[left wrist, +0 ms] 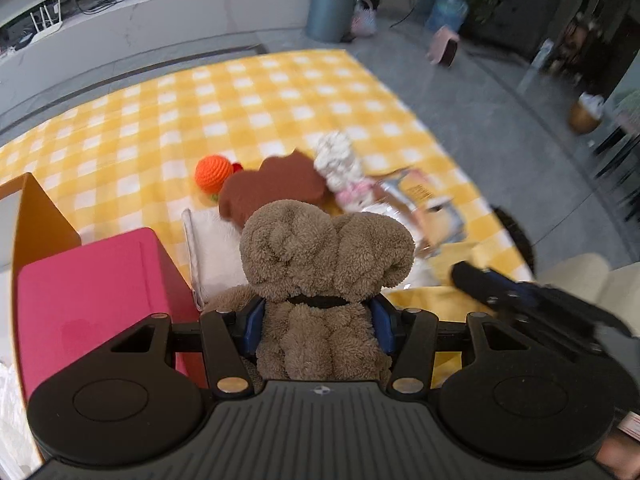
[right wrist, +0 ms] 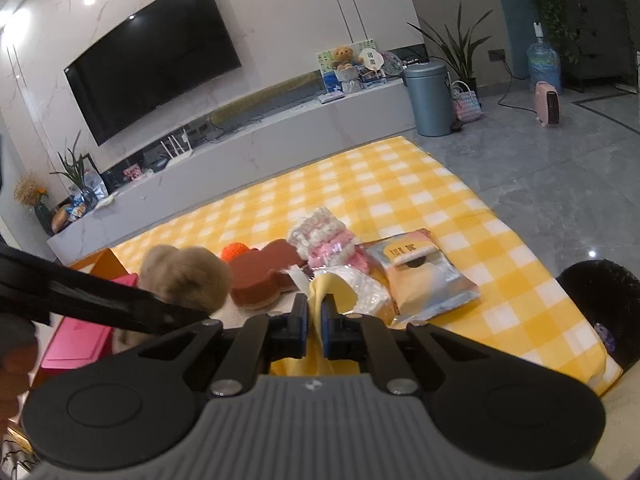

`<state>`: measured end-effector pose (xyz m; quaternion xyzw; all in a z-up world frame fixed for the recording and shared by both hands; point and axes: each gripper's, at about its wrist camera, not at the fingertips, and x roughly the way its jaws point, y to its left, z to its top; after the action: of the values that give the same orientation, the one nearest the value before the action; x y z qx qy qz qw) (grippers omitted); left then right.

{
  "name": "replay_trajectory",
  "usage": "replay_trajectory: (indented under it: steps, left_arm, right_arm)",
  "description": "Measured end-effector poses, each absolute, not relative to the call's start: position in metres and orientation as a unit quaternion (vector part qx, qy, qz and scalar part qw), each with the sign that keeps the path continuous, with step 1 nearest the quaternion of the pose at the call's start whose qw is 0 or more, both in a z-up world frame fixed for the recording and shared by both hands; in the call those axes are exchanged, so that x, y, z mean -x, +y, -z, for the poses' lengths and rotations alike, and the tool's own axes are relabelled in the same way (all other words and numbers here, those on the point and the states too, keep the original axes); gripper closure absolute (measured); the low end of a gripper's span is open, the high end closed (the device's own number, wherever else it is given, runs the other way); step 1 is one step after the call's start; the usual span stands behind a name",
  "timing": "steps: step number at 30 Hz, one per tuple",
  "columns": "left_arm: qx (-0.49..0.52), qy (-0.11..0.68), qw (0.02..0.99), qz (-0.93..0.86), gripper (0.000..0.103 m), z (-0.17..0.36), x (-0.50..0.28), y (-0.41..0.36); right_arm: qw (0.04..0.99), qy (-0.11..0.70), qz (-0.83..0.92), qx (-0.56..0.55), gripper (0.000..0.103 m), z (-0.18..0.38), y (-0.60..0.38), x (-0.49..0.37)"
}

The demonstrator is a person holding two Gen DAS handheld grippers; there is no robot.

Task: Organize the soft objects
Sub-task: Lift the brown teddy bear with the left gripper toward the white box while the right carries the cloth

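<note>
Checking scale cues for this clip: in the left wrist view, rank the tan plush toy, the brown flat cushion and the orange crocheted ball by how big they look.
1. tan plush toy, largest, though it sits closest to the camera, which inflates it.
2. brown flat cushion, partly hidden behind the plush.
3. orange crocheted ball, clearly smallest.

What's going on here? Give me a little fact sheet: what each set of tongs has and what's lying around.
left tongs: closed on a tan plush bear
right tongs: pinching a fold of yellow cloth
surface: yellow checked blanket
lying on it: orange crochet ball, brown bear-shaped plush, snack packet
beside it: pink box
</note>
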<state>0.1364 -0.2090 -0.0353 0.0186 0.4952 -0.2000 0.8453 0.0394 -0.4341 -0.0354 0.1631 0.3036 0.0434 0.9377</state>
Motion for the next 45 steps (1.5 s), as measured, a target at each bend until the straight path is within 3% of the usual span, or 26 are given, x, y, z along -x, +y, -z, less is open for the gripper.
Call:
replay_trajectory:
  steps: [19, 27, 37, 45]
  left_arm:
    - [0.058, 0.382, 0.911, 0.142, 0.042, -0.039, -0.094, -0.089]
    - [0.135, 0.341, 0.926, 0.088, 0.042, -0.038, -0.068, -0.008]
    - [0.171, 0.324, 0.930, -0.018, 0.042, -0.014, -0.051, 0.068]
    - [0.175, 0.332, 0.927, -0.003, 0.042, 0.006, -0.051, 0.086]
  right_arm:
    - [0.946, 0.196, -0.171, -0.194, 0.099, -0.018, -0.404, -0.023]
    - [0.926, 0.153, -0.273, -0.210, 0.099, -0.054, -0.353, -0.020]
    - [0.905, 0.179, -0.334, -0.193, 0.099, -0.076, -0.252, -0.030]
    - [0.887, 0.239, -0.380, -0.105, 0.099, -0.064, -0.166, -0.037]
